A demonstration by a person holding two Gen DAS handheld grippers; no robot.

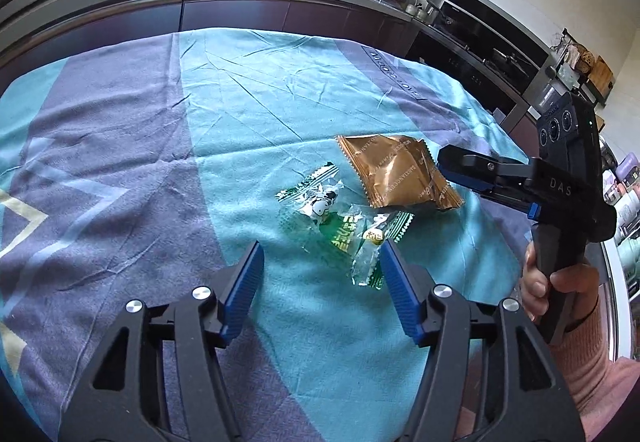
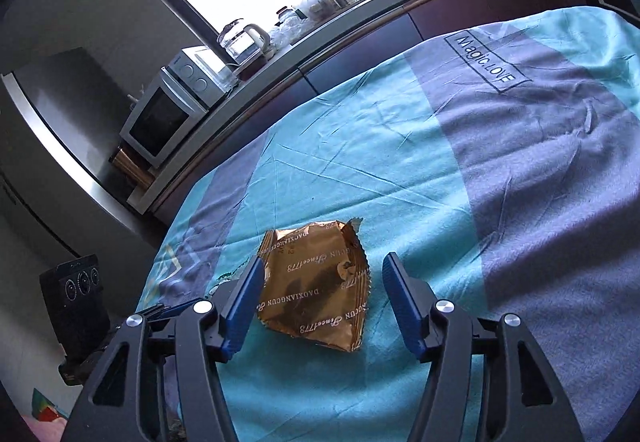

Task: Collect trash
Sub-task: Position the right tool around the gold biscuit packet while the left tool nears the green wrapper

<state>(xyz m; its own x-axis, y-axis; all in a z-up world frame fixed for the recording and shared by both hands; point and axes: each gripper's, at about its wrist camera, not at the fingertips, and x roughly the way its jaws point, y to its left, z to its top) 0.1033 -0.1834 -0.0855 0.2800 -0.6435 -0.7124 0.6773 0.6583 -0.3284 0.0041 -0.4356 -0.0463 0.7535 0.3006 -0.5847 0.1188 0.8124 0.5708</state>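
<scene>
The crinkled gold foil snack wrapper (image 2: 316, 290) lies flat on the teal-and-grey cloth-covered counter (image 2: 520, 170), between the wide-open jaws of the right hand-held gripper (image 2: 324, 278), untouched. The left hand-held gripper (image 1: 322, 266), also wide and empty, faces the clear green-printed candy wrappers (image 1: 348, 226).

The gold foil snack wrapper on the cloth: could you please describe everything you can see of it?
The gold foil snack wrapper is a crinkled, shiny, roughly square packet with serrated sealed edges and repeated printed lettering. It looks opened and puffed up, lying on the teal and grey tablecloth. It lies between the open right gripper's blue fingers, not pinched. Clear green-printed wrappers lie beside it.
</scene>
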